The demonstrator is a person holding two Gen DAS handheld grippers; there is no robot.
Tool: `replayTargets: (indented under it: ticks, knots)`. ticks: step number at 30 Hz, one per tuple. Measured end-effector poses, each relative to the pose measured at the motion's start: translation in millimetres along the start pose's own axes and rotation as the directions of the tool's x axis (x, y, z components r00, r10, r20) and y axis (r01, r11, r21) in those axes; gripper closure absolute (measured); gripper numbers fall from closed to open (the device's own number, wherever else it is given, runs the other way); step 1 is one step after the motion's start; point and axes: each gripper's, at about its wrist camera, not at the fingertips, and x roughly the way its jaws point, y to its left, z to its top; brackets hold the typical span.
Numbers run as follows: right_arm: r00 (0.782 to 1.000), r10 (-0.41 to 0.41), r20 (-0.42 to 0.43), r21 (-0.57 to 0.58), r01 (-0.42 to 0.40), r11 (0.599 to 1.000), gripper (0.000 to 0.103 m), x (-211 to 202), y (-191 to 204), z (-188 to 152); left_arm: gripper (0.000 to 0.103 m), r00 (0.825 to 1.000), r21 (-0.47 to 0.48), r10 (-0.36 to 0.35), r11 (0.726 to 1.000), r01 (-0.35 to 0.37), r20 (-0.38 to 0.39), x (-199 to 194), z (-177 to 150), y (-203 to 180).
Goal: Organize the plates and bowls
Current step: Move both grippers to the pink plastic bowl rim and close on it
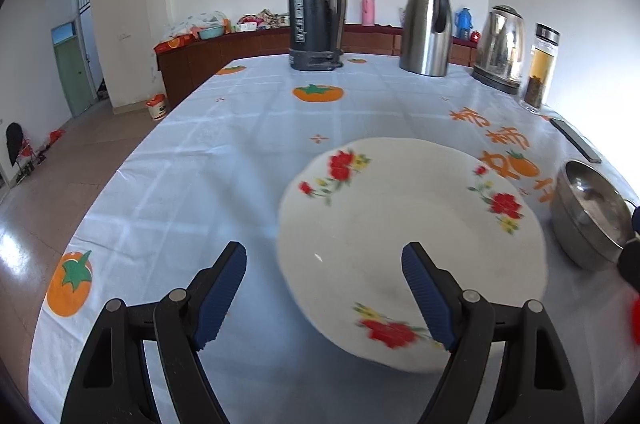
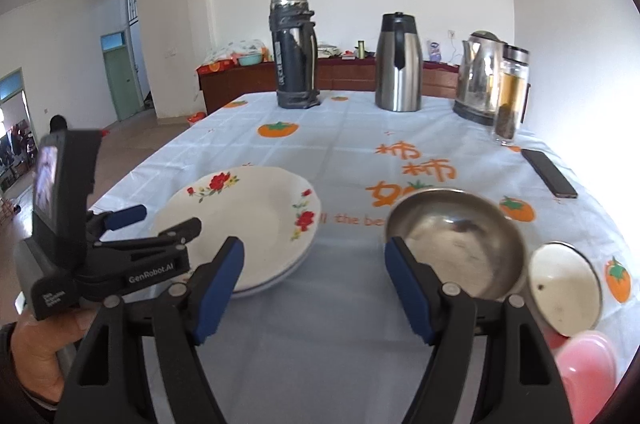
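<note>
Blue pads of the left tongs (image 1: 324, 288) stand wide apart with nothing held, right over the near rim of the flowered plates (image 1: 412, 248), which sit stacked on the worktop (image 1: 200, 184). The right tongs (image 2: 314, 284) are wide open too and hold nothing; they hang above bare cloth between the plates and the steel bowl (image 2: 456, 244). A small enamel bowl (image 2: 564, 292) sits just beside the steel one, and a pink bowl (image 2: 588, 364) waits at the near right corner. I think the bowls are next. If the right tongs pinch the thin steel rim badly, the shiny bowl could slip and bang into the enamel bowl touching it. The two tongs are near each other, so they could bump. A phone (image 2: 550, 172) lies near the right edge, and the flasks and the kettle (image 2: 478, 80) stand far back. The middle cloth is free for moving.
</note>
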Motion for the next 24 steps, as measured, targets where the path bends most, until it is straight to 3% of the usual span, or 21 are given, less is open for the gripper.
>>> replayTargets:
  ticks: [6, 11, 16, 22, 24]
  knots:
    - [0.999, -0.036, -0.022, 0.039, 0.037, 0.999, 0.029, -44, -34, -7, 0.021, 0.993, 0.083, -0.115, 0.99, 0.116, -0.011, -28, 2, -48]
    - [0.994, -0.103, -0.025, 0.077, 0.105, 0.992, 0.029, -86, -70, -15, 0.021, 0.967, 0.145, -0.251, 0.956, 0.255, -0.045, -46, 4, -96]
    - [0.98, -0.197, -0.038, 0.125, 0.2, 0.972, 0.029, -118, -110, -30, 0.021, 0.941, 0.23, -0.333, 0.913, 0.338, -0.061, -62, 0, -145]
    - [0.96, -0.263, -0.091, 0.199, 0.277, 0.94, 0.042, -135, -159, -48, 0.021, 0.923, 0.294, -0.374, 0.875, 0.385, -0.093, -76, -11, -193]
    - [0.958, -0.269, -0.103, 0.214, 0.285, 0.934, 0.049, -138, -169, -53, 0.021, 0.902, 0.291, -0.414, 0.853, 0.433, -0.125, -77, -13, -204]
